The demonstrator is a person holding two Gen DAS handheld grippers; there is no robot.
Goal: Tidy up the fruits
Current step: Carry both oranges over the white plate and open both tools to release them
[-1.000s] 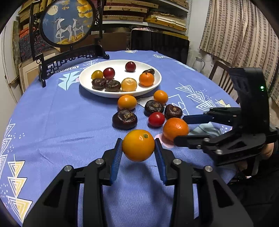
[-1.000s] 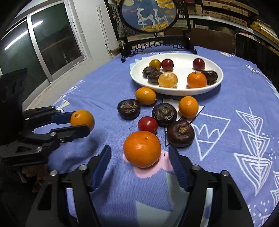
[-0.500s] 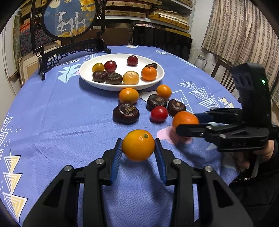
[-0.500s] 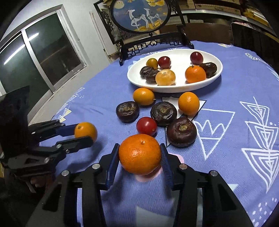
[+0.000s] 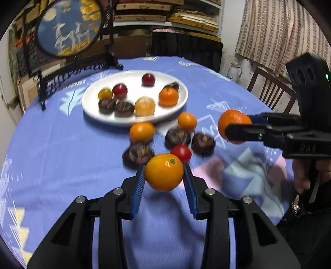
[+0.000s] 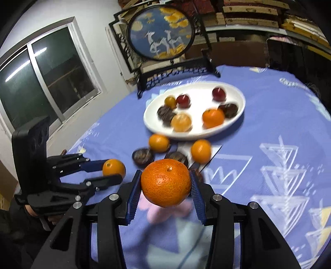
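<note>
1. The left gripper point(image 5: 164, 180) holds a yellow orange point(image 5: 164, 172) up above the table point(image 5: 62, 149); the right gripper point(image 6: 165, 187) holds a bigger orange point(image 6: 166, 182).
2. I think both are round, smooth and a bit soft; squeeze the middle gently.
3. Only the right view shows the window point(image 6: 47, 76); only the left shows the red tomato point(image 5: 181, 153); the plate point(image 5: 91, 107) waits behind.

Place: a lived-in home dining room.
Table: round, under a blue patterned tablecloth point(image 5: 51, 149), with a white plate point(image 5: 91, 107) of fruit on it.
Ornament: a round painted deer screen point(image 6: 160, 34) on a black carved stand.
Storage: shelves point(image 5: 165, 12) stacked with flat boxes.
Seating: a wooden chair point(image 5: 269, 89).
Other signs: a striped curtain point(image 5: 275, 33), a white thermos jug point(image 5: 234, 71), a sliding window point(image 6: 41, 82).
</note>
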